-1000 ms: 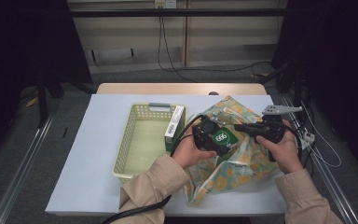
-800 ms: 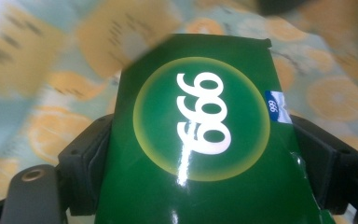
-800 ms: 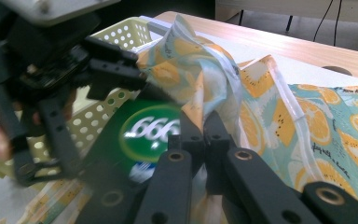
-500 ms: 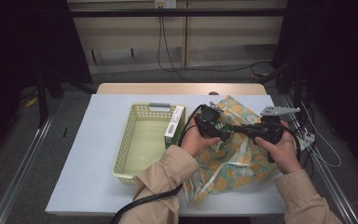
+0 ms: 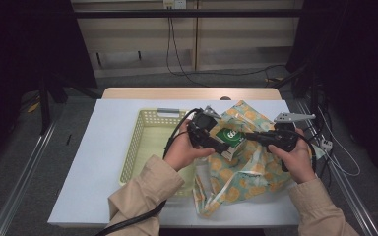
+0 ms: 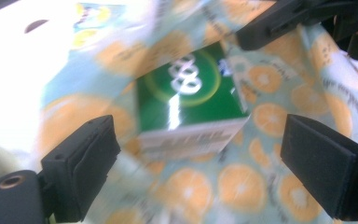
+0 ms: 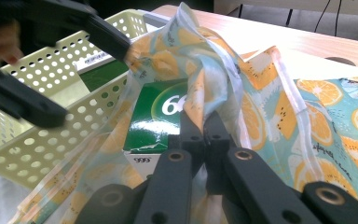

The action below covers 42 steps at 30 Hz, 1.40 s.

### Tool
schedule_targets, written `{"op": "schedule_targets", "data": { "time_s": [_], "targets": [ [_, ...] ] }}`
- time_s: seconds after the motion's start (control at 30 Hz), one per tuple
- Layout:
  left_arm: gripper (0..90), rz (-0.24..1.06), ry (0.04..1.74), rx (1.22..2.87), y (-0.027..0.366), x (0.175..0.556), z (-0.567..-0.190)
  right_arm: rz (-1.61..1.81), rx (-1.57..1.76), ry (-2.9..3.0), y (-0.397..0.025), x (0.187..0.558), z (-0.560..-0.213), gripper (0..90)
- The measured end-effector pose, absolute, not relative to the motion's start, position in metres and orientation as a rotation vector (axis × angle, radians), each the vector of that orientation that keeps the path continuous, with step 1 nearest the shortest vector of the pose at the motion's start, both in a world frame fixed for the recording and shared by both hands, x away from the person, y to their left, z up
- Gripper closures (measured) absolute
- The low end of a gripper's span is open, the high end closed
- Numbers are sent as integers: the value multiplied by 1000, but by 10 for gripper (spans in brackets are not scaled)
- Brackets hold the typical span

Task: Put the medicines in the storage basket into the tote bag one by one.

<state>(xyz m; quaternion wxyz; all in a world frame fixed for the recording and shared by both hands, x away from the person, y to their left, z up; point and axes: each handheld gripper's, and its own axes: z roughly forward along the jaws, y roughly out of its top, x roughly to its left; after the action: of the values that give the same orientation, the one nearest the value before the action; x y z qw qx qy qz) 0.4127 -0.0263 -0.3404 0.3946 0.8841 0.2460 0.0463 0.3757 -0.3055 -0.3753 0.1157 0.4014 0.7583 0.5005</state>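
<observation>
In the high view, a green box (image 5: 228, 138) sits in the mouth of an orange-print bag (image 5: 246, 172) that lies on the white worktop (image 5: 108, 147), just right of a yellow basket (image 5: 145, 147). The left claw (image 5: 225, 147) reaches from the basket side to the box's near edge, and the right claw (image 5: 248, 135) comes in from the box's right, its tip at the bag fabric beside the box. In the left gripper view, the left claw (image 6: 200, 177) has its jaws wide apart with nothing between them; the box (image 6: 191, 100) lies beyond them, resting on the bag (image 6: 242, 186), blurred, and the other claw's black jaw crosses the top right corner. In the right gripper view, the right claw (image 7: 204, 123) has its jaws pressed together on a fold of the bag (image 7: 261, 107), right in front of the box (image 7: 161, 119); the basket (image 7: 56, 107) stands left of the box, with the left claw's spread jaws over it.
</observation>
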Motion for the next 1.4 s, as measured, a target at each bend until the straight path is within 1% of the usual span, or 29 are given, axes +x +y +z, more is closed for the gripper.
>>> {"op": "schedule_targets", "data": {
  "time_s": [0.2, 0.4, 0.6, 0.67, 0.7, 0.73, 0.77, 0.83, 0.93, 0.97, 1.13, 1.2, 1.27, 1.33, 1.4],
  "targets": [
    [105, 196, 711, 2238, 13, 417, -339, 1454, 1173, 2223, -305, 374, -375, 900],
    [112, 241, 819, 2213, 48, 426, -349, 1450, 1173, 2225, -302, 374, -376, 900],
    [111, 251, 933, 2210, 63, 434, -372, 1438, 1172, 2231, -302, 374, -377, 900],
    [123, 220, 965, 2196, 63, 435, -379, 1439, 1170, 2230, -302, 374, -377, 900],
    [138, 218, 966, 2196, 62, 436, -381, 1439, 1174, 2228, -301, 374, -377, 900],
    [153, 188, 957, 2205, 61, 436, -383, 1439, 1174, 2228, -301, 374, -377, 900],
    [169, 215, 968, 2210, 59, 435, -385, 1440, 1174, 2228, -301, 374, -377, 900],
    [234, 232, 957, 2243, 55, 435, -388, 1440, 1176, 2228, -302, 374, -378, 900],
    [385, 221, 954, 2253, 53, 435, -390, 1442, 1174, 2227, -302, 374, -378, 900],
    [451, 221, 958, 2254, 54, 435, -390, 1440, 1173, 2227, -303, 374, -378, 900],
    [563, 270, 1017, 2271, 62, 434, -386, 1440, 1171, 2222, -303, 374, -377, 900],
    [619, 294, 1055, 2232, 71, 434, -385, 1438, 1169, 2223, -303, 374, -377, 900],
    [627, 258, 1075, 2195, 81, 435, -385, 1437, 1168, 2221, -303, 374, -377, 900],
    [629, 280, 1076, 2174, 88, 433, -383, 1440, 1173, 2216, -303, 374, -376, 900],
    [629, 258, 1064, 2158, 94, 431, -378, 1440, 1175, 2217, -303, 374, -376, 900]
  ]
}}
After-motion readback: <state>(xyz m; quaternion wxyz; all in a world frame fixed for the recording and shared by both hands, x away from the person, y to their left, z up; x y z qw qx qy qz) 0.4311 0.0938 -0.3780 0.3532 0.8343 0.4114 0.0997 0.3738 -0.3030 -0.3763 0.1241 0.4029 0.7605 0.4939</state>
